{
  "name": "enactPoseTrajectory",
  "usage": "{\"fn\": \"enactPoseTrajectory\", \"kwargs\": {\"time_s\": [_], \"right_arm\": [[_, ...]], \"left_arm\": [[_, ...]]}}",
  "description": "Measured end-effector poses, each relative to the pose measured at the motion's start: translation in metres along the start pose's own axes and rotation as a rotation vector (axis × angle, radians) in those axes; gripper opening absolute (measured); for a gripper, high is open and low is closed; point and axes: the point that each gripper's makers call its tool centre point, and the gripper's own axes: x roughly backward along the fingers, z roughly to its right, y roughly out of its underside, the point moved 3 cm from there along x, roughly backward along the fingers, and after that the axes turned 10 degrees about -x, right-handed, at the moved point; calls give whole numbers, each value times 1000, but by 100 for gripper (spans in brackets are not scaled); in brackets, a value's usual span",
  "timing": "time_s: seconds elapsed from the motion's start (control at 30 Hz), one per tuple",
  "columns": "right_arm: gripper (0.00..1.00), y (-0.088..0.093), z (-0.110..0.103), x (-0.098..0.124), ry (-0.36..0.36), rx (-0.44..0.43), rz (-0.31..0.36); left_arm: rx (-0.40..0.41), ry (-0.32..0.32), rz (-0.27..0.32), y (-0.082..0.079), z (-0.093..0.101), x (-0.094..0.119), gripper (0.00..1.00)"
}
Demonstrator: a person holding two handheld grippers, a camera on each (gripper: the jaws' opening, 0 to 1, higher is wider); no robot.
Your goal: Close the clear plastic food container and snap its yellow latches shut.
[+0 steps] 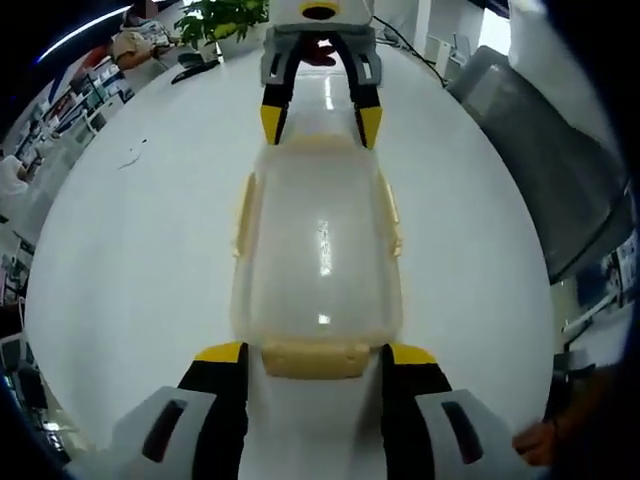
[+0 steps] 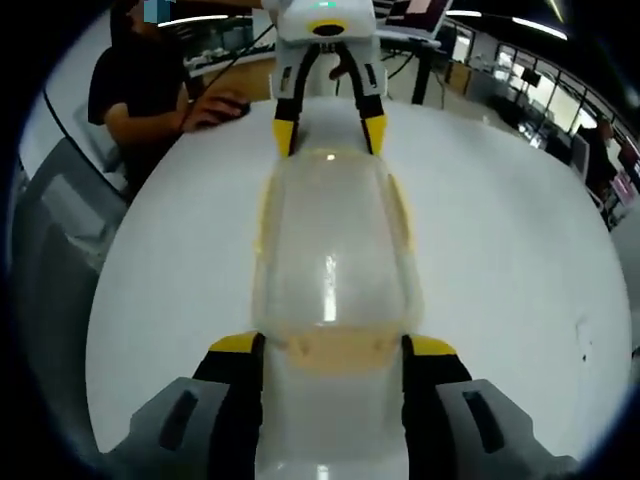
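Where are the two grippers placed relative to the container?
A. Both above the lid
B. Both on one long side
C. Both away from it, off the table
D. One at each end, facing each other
D: in the left gripper view the left gripper straddles the near end of the container and the right gripper stands open at the far end, facing back.

A white table (image 1: 130, 260) fills most of the left gripper view, a potted plant (image 1: 222, 18) at eleven o'clock, a grey chair (image 1: 545, 180) at three. In the right gripper view, ceiling lights (image 2: 545, 28) at one.
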Motion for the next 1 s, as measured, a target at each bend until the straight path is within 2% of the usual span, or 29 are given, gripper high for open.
{"fn": "enactPoseTrajectory", "kwargs": {"time_s": [0.07,0.27,0.47,0.73,0.83,1.0], "right_arm": [[53,0,-1,0,1,-1,-1],[50,2,-2,3,0,1,-10],[46,6,-1,5,-8,15,-21],[43,7,1,3,-12,24,-33],[38,7,2,4,-12,30,-41],[38,8,3,3,-10,28,-46]], "left_arm": [[29,20,-1,1,3,-1,44],[15,13,0,2,1,-1,42],[4,23,-11,3,-3,-3,34],[-1,28,-13,6,-6,-5,34],[-10,32,-14,3,-5,-6,34],[-9,32,-21,2,-4,-5,34]]}}
